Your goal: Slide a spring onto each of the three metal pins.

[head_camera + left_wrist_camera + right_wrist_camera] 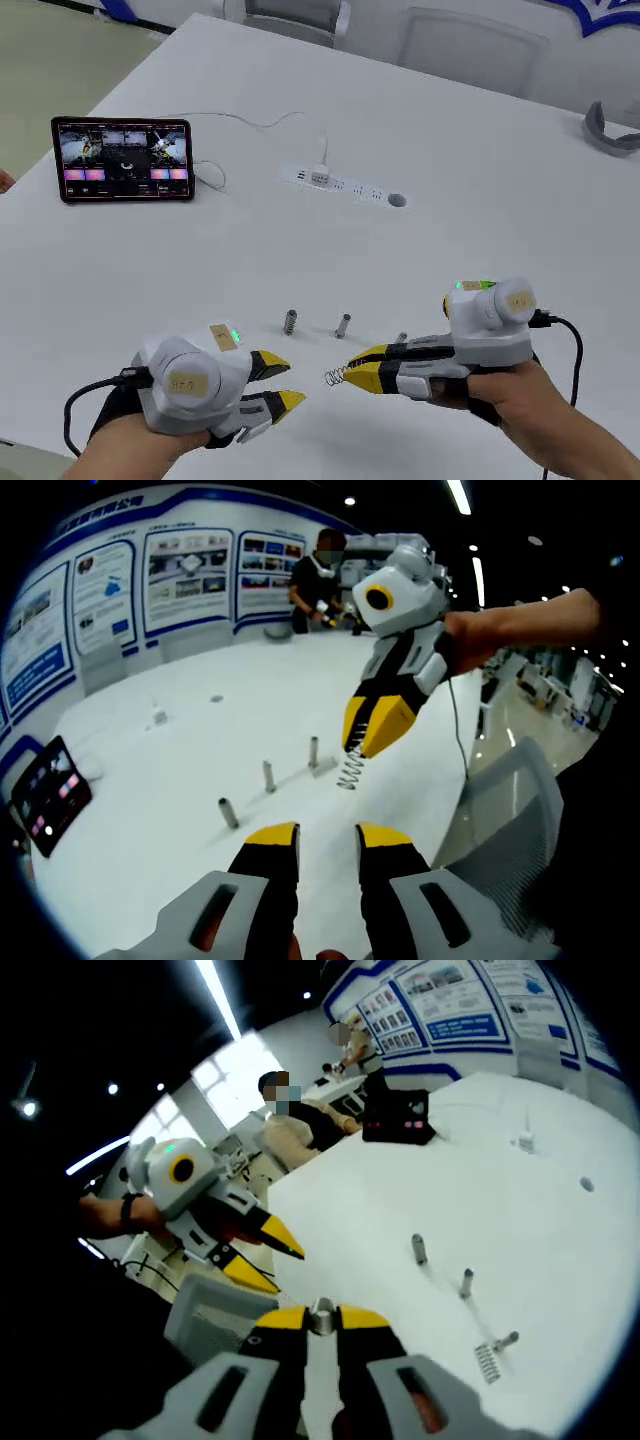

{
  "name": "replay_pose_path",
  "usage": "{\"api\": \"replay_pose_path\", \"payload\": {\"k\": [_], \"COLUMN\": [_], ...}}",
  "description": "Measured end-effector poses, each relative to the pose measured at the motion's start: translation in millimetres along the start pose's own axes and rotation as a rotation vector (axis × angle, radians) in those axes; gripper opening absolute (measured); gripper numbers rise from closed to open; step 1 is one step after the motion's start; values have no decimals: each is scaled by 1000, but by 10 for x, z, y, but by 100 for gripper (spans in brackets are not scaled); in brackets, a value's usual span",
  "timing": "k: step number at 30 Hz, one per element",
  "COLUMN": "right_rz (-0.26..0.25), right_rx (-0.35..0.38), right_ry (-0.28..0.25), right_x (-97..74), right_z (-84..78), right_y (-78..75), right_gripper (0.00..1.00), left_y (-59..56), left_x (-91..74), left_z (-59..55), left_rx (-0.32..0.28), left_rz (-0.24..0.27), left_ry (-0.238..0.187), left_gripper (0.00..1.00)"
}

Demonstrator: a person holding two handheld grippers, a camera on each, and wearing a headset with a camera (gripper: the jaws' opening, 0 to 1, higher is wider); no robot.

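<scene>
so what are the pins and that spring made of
The pins look like bare metal: grey, with a dull sheen. The spring in the right gripper is thin, silvery coiled wire, probably steel, though the look alone can't settle that.

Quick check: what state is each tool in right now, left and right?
left tool: open, holding nothing.
right tool: shut on a spring.

Three pins (343,325) in row on table (450,150); power strip (345,186) behind; tablet (124,159) far left.
</scene>
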State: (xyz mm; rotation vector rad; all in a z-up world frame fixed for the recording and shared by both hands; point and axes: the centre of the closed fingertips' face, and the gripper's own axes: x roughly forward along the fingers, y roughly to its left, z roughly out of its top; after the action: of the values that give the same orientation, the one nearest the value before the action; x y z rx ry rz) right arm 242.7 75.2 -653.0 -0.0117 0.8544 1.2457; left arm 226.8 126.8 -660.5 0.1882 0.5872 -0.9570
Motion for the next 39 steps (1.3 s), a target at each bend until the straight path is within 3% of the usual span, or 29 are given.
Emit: {"api": "replay_pose_path", "payload": {"k": [11, 22, 34, 39], "right_rz": [-53, -103, -114, -117], "right_rx": [-97, -181, -251, -298], "right_ry": [103, 198, 277, 336], "right_x": [56, 27, 77, 111], "right_z": [-27, 4, 33, 11], "right_y": [-188, -477, -716, -843], "right_gripper": [12, 12, 12, 12], "left_y": [136, 296, 405, 440], "left_x": [-95, -203, -324, -354], "left_z": [-71, -94, -85, -87], "left_rx": [-46, -90, -144, -160], "left_rz": [53, 113, 156, 167], "left_ry": [5, -8, -41, -48], "left_gripper": [33, 44, 55, 57]}}
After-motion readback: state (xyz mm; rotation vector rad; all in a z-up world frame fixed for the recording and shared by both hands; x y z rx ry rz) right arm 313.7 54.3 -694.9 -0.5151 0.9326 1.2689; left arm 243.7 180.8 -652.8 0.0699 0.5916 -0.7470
